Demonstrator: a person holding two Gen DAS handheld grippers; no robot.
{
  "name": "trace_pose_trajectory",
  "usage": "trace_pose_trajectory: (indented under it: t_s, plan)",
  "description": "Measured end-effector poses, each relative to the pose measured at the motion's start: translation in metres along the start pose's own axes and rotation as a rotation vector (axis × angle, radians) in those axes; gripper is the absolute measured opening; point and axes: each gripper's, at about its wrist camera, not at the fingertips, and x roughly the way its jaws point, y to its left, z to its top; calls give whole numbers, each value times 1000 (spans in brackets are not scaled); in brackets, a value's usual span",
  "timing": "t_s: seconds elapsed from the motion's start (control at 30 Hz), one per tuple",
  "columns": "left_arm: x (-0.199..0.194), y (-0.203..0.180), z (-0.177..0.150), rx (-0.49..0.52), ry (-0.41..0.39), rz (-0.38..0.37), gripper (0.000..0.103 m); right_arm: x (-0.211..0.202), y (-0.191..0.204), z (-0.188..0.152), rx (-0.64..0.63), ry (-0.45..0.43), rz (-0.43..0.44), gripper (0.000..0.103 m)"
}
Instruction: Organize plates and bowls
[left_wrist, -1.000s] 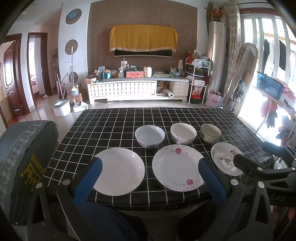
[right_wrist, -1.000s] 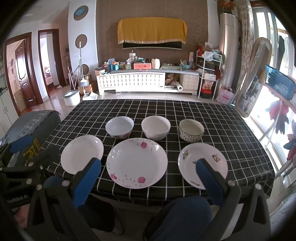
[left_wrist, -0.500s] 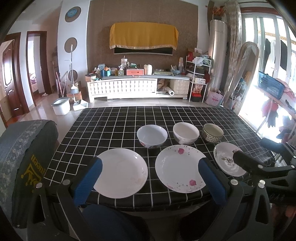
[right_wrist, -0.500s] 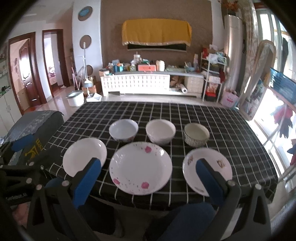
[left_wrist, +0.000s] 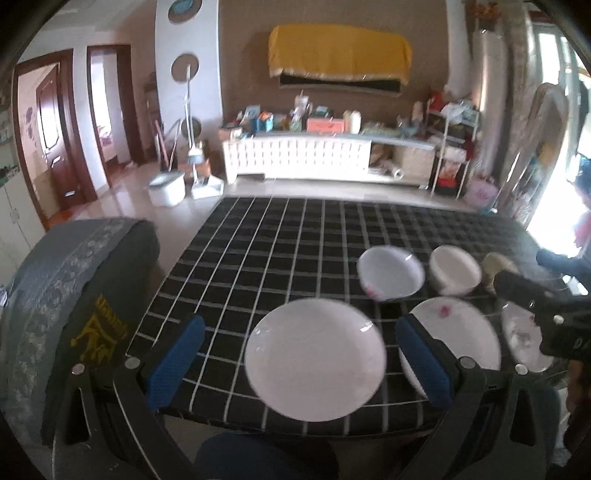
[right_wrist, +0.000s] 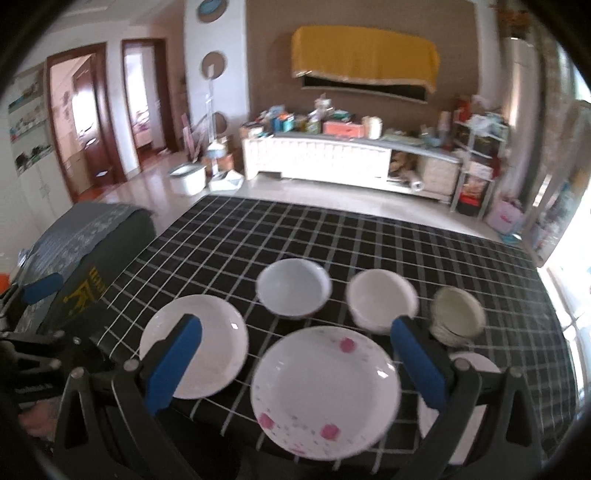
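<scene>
On the black checked table (left_wrist: 258, 251) lie three plates in front and three bowls behind. The plain white plate (left_wrist: 316, 360) (right_wrist: 207, 350) is at the left, the pink-flowered plate (right_wrist: 325, 393) (left_wrist: 461, 339) in the middle, a small patterned plate (right_wrist: 476, 362) (left_wrist: 521, 336) at the right. Behind stand a bluish-white bowl (right_wrist: 293, 291) (left_wrist: 389, 273), a white bowl (right_wrist: 382, 299) (left_wrist: 456, 269) and a speckled bowl (right_wrist: 458, 314). My left gripper (left_wrist: 299, 363) is open and empty, framing the plain plate. My right gripper (right_wrist: 295, 365) is open and empty, over the flowered plate.
A grey covered chair (left_wrist: 62, 288) stands at the table's left edge. Beyond the table are a white cabinet (left_wrist: 303, 155) with clutter, a white bin (left_wrist: 166, 188) on the floor and a rack (right_wrist: 476, 162) at the right.
Both grippers have swung left and moved closer to the table. The left one now centres on the plain plate, the right one on the flowered plate. Both stay open.
</scene>
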Motion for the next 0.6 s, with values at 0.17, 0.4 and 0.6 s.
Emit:
trace_pose_trajectory:
  t_s: [0.17,0.4,0.6]
  plan:
    - [33,24,-8,-56,86,7,102,42,19,0,-19,78,74,103]
    - [77,54,-26,-126,205,26,90,100,38,-16,-29,206,113,87]
    - [114,70,-40,-154,319,-14,59,140,45,-28,-49,317,114,60]
